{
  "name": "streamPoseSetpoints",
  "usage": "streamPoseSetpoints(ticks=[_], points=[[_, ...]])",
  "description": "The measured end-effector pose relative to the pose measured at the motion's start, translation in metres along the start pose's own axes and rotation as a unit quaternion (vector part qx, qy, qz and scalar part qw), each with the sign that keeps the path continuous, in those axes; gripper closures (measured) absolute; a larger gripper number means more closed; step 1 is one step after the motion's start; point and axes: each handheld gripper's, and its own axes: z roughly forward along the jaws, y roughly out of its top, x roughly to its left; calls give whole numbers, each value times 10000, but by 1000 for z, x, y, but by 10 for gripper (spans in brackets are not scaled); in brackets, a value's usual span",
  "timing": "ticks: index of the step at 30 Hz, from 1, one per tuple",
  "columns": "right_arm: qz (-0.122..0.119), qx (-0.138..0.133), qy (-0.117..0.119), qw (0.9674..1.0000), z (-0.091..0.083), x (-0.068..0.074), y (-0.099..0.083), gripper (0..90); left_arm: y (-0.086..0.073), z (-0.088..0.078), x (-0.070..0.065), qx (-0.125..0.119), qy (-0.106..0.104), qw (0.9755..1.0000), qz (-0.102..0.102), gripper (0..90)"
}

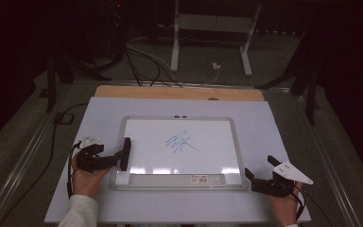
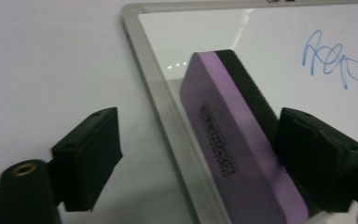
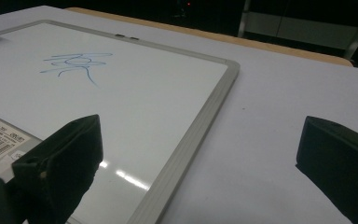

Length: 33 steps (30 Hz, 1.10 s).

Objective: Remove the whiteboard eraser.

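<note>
One whiteboard (image 1: pixel 179 179) flat on white table (image 1: pixel 274 127), dark room behind.

Whiteboard (image 1: pixel 179 182) centred on table (image 1: pixel 274 127), scribble (image 1: pixel 180 142) at board's middle, eraser (image 1: pixel 125 153) at its left edge, sticker (image 1: pixel 199 178) along near frame.

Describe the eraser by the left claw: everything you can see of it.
The purple foam block eraser with a black felt pad is long with rounded ends and dark print on its purple face. It stands on edge, tilted, over the left rim of the silver-framed whiteboard. The left claw is open: one black jaw touches the felt side, the other stands apart from the purple face.
</note>
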Motion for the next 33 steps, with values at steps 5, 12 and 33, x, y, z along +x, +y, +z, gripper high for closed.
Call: streamPoseSetpoints(ticks=[5, 12, 33], points=[[-25, 3, 4, 10000, 0, 1, 0, 9, 0, 3, -2, 21, -214, 9998, -17, 221], [-35, 8, 5, 10000, 0, 1, 0, 9, 1, 7, -6, 63, -591, 9982, -58, 332], [-25, -9, 14, 10000, 0, 0, 0, 9, 1, 22, -17, 243, -1004, 9944, -221, 385]])
